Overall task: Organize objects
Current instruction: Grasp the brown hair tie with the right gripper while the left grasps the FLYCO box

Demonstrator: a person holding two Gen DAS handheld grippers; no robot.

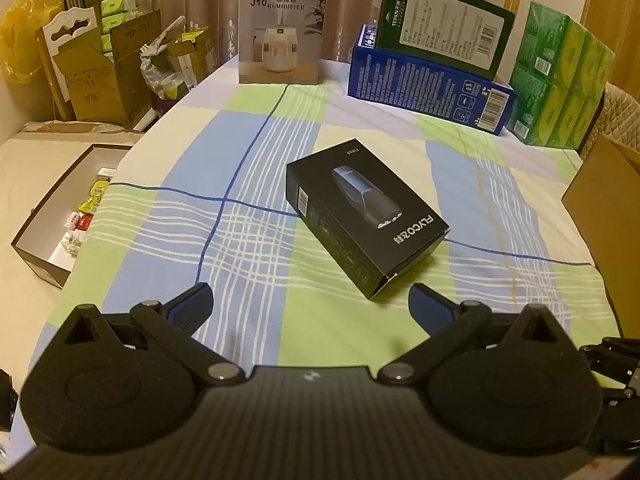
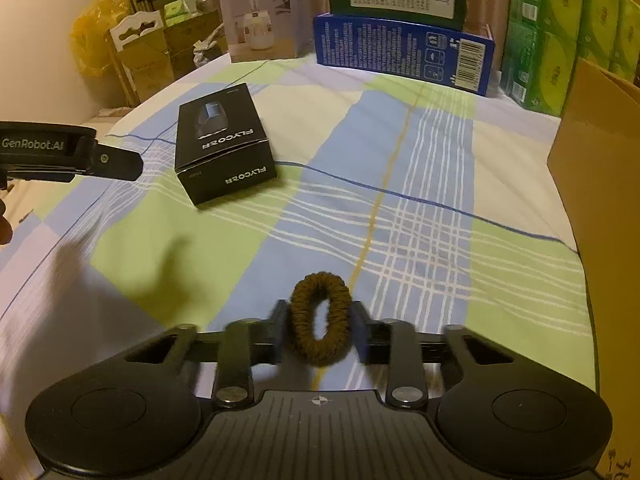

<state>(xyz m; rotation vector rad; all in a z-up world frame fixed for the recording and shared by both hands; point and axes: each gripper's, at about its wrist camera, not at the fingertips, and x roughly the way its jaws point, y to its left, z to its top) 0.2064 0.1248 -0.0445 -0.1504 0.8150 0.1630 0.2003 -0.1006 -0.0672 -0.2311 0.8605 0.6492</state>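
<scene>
Now the right gripper (image 2: 319,330) is clamping one brown hair tie (image 2: 319,317), its long axis running twelve to six.
Left gripper (image 1: 311,300), fingers wide apart, is hovering over the checked bedspread (image 1: 248,184); one black shaver box (image 1: 366,216) is lying at one o'clock, long axis eleven to five.

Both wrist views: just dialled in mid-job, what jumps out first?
The right gripper is shut on a brown hair tie, low over the checked cloth. A black shaver box lies flat mid-table, just ahead of the open, empty left gripper. Boxes line the far edge: a white humidifier box, and a green box propped on a blue box.
</scene>
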